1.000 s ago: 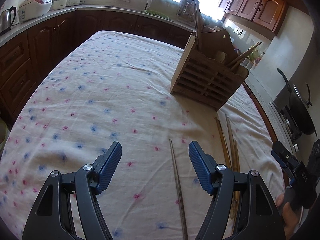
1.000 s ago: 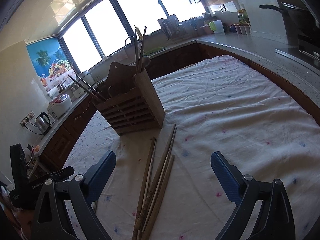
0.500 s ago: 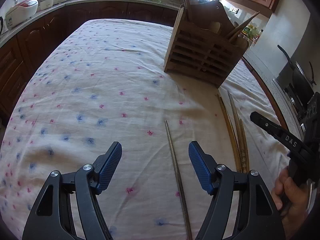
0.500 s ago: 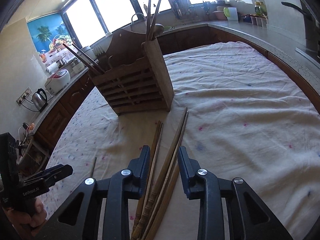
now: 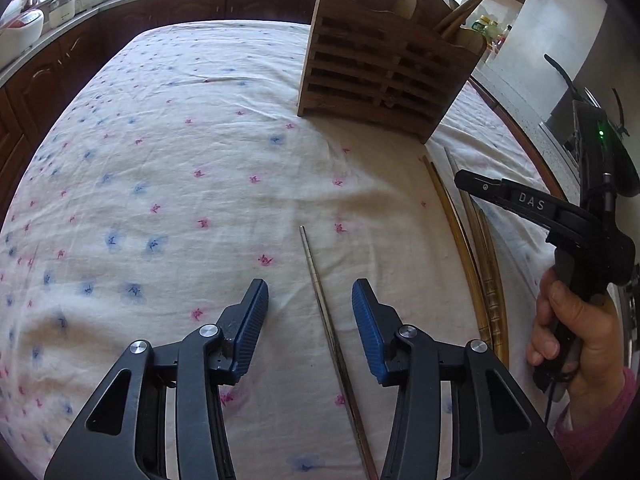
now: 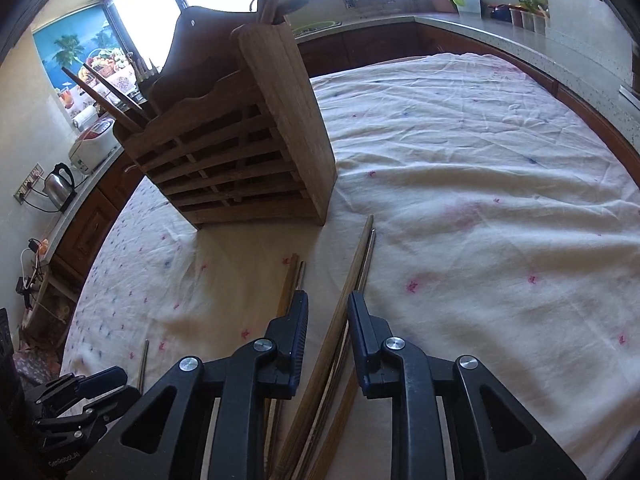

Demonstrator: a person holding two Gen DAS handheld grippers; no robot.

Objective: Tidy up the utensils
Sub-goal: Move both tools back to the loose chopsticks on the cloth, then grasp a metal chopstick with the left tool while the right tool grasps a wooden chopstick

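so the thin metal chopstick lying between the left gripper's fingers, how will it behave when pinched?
The thin metal chopstick looks stiff and smooth, so probably slippery. It lies flat on the soft floral tablecloth, likely rolling when nudged. The left gripper straddles it, jaws open.

Both wrist views low over tablecloth (image 5: pixel 200 128), sharing wooden holder (image 6: pixel 240 152).

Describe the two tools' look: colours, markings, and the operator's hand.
Both tools, left and right, have black frames, silver pivot bolts and ribbed blue pads. The right's body reads "DAS", with a green LED. Bare hand, pink sleeve.
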